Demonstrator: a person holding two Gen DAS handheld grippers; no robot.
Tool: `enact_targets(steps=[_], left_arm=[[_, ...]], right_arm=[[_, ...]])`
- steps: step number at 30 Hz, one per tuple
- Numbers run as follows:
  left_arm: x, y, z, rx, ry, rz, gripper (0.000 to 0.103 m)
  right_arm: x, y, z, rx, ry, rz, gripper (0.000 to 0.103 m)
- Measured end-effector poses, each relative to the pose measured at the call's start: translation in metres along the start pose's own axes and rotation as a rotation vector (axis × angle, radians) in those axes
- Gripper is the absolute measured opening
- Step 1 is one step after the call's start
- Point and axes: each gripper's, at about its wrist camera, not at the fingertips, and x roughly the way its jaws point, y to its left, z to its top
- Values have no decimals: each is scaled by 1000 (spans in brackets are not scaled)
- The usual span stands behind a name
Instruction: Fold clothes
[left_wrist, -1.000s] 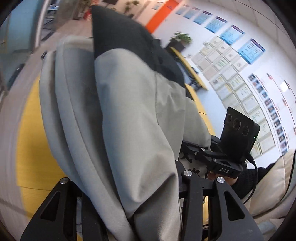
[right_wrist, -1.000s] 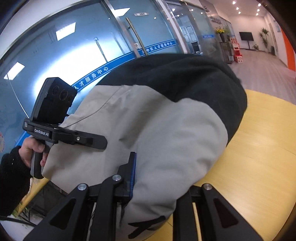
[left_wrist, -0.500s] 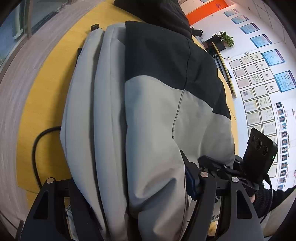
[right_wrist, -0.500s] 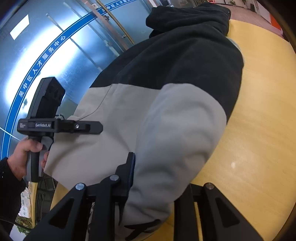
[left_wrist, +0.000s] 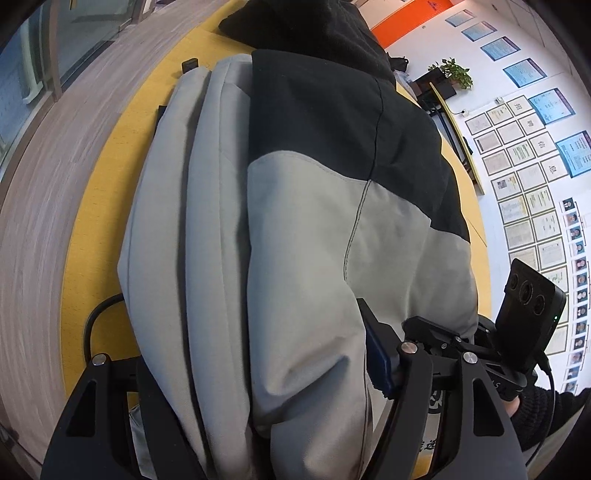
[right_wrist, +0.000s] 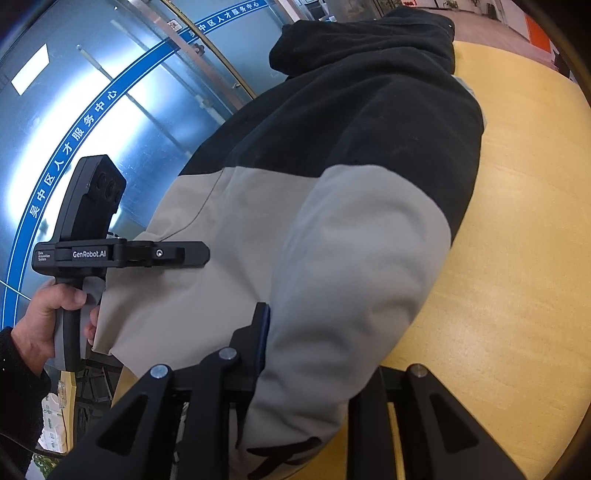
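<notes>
One grey-and-black hooded fleece jacket lies folded on the one round yellow wooden desk, its black hood toward twelve o'clock. The left gripper straddles the jacket's grey hem with its jaws opening, the thick fold between them, the pads easing off the cloth. The right gripper is clamped on the grey sleeve end. One black cable curls on the desk at nine o'clock of the left gripper. A hand holds the left gripper's handle.
</notes>
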Motion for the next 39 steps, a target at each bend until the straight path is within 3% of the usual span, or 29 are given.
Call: enact_targets(steps=[2,4,7,11,12,13,15,19,22,26,29,34,36,39], left_arm=[[-2,-4,-4,-7,-16,13,75],[-12,-9,-13,-38,-43,28,75],[-41,-31,-35,-16,-118,120,76],[-104,-73,-71,24,-225,275,82],[-138,-54,-77,30,-257,293,84],[-176,-27,-83,35,-288,310,84],[-225,-30,-104,34,-363,332,85],[-319,-75,-170,16,-472,376,92],[-378,-109,-216,42,-541,444,100],[-411,-161,-244,33,-598,551,103],[-404,-183,-261,-5,-563,558,103],[-336,-213,-274,-62,-600,590,103],[-291,-216,-275,-110,-600,626,103],[-227,-201,-261,-204,-540,654,103]], right_arm=[[-6,-7,-2,1,26,-21,27],[-13,-16,-3,9,58,-48,43],[-36,-27,-5,20,107,-83,54],[-87,-24,-9,-30,131,-175,66],[-103,-22,-10,-39,128,-196,70],[-121,-15,-9,-50,124,-205,71],[-146,9,-1,-86,107,-199,71],[-204,71,25,-210,11,-175,71],[-268,85,34,-303,-68,-164,71],[-324,96,58,-350,-150,-189,73],[-358,88,56,-365,-178,-197,83],[-347,86,41,-400,-153,-175,87],[-325,87,26,-402,-138,-189,89],[-274,85,10,-400,-85,-288,89]])
